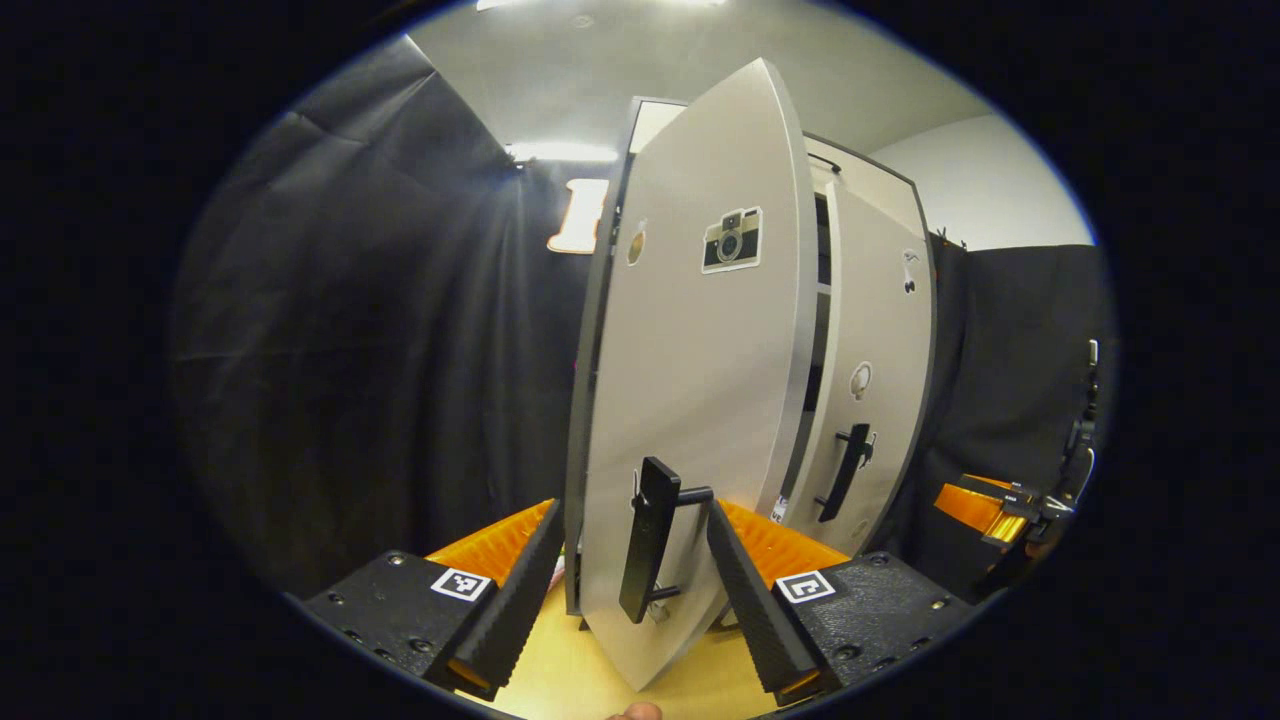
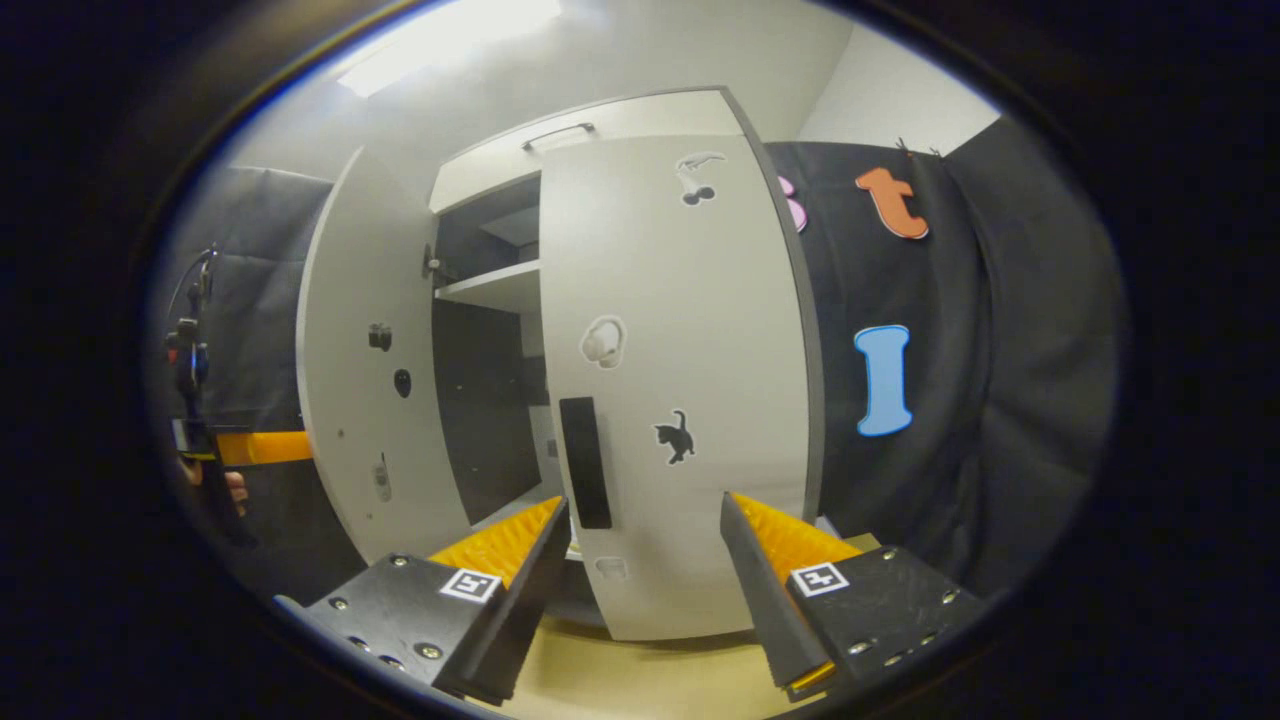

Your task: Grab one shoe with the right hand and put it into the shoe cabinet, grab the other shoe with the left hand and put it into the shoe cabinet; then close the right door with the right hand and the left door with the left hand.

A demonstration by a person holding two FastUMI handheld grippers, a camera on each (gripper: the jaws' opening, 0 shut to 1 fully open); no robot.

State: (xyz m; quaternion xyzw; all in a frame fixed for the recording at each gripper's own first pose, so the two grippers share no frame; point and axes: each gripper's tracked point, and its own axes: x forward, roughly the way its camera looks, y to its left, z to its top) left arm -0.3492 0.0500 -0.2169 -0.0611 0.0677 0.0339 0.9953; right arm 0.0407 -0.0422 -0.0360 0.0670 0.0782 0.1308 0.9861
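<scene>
The grey shoe cabinet stands on a pale wooden surface. Its left door is swung partly out, and the door's black handle lies between the fingers of my left gripper, which is open and not pressing on it. The right door sits flat against the cabinet front or nearly so, with its black handle just ahead of my right gripper, also open and holding nothing. Between the doors I see the dark inside and a shelf.
Black cloth walls close in on both sides of the cabinet. The left gripper and the hand holding it sit beyond the left door in the right gripper view. The right gripper is low right of the right door in the left gripper view.
</scene>
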